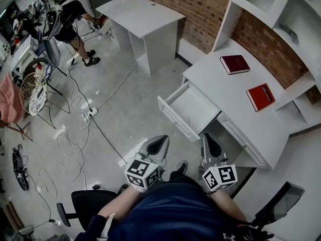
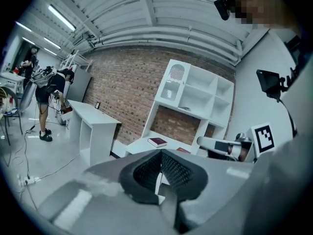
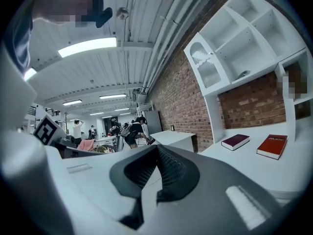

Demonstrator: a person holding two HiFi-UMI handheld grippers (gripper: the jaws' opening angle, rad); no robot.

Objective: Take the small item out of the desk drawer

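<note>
A: Can you spot the small item?

B: No. The drawer [image 1: 171,115] stands pulled out ahead of both grippers. From the head view its inside reads as plain white, and nothing small can be picked out. Neither gripper view looks down into it; each sees only across the top of the desk [image 1: 235,102].

A: What else is cut off?

B: The shelf unit [image 1: 296,19] beyond the desk runs off the frame. The person's arms and torso cover the gripper handles.

A: Room to move?

B: Bare floor lies between the jaw tips and the drawer front. The left gripper [image 1: 159,143] faces the drawer front's left end. The right gripper [image 1: 209,140] faces the knee space under the desk, just right of the drawer. Cables [image 1: 75,129] trail well off to the left gripper's left, and a second desk [image 1: 143,19] stands far ahead.

A: On the desk?

B: A dark red book [image 1: 234,64] and a red book [image 1: 261,97] lie ahead and right of the right gripper, apart from each other.

A: The jaws?

B: The left gripper's tips meet with nothing between them. The right gripper's tips are likewise together and empty. Neither gripper touches anything.
</note>
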